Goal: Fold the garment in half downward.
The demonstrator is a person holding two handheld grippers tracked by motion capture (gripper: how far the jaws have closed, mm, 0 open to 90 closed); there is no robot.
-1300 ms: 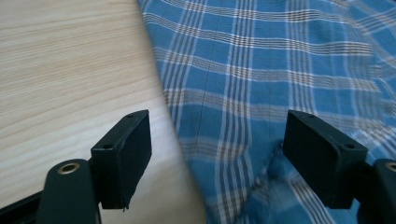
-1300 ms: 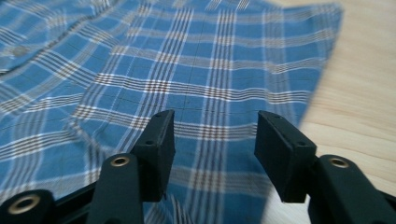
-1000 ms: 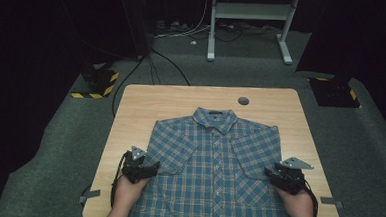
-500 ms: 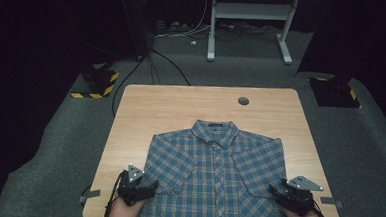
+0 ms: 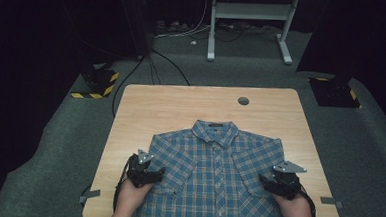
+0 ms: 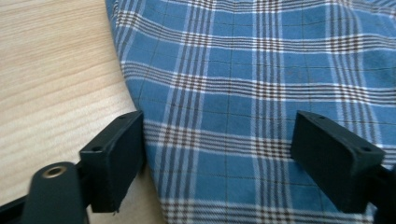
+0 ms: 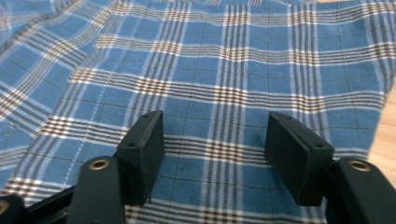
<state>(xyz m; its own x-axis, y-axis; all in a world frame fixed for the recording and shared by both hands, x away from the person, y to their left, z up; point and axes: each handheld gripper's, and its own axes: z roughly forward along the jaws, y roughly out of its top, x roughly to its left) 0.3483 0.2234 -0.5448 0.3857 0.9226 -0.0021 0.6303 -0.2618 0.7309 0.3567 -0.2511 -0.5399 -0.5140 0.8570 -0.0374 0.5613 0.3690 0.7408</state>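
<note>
Both grippers' fingers gape over the plaid shirt (image 5: 217, 175) (lying flat).

High view overhead, faces forward-down; both gripper views close, share shirt (image 5: 217, 175), probably sleeves.

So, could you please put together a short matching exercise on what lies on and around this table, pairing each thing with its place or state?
Things:
1. plaid shirt
2. left gripper
3. right gripper
4. round hole in the table

Places or states:
A. far half of the wooden top
B. spread flat, collar away from the person
C. open, at the sleeve beside bare wood
D. open, over plaid cloth

Pairs: 1-B, 2-C, 3-D, 4-A
</note>
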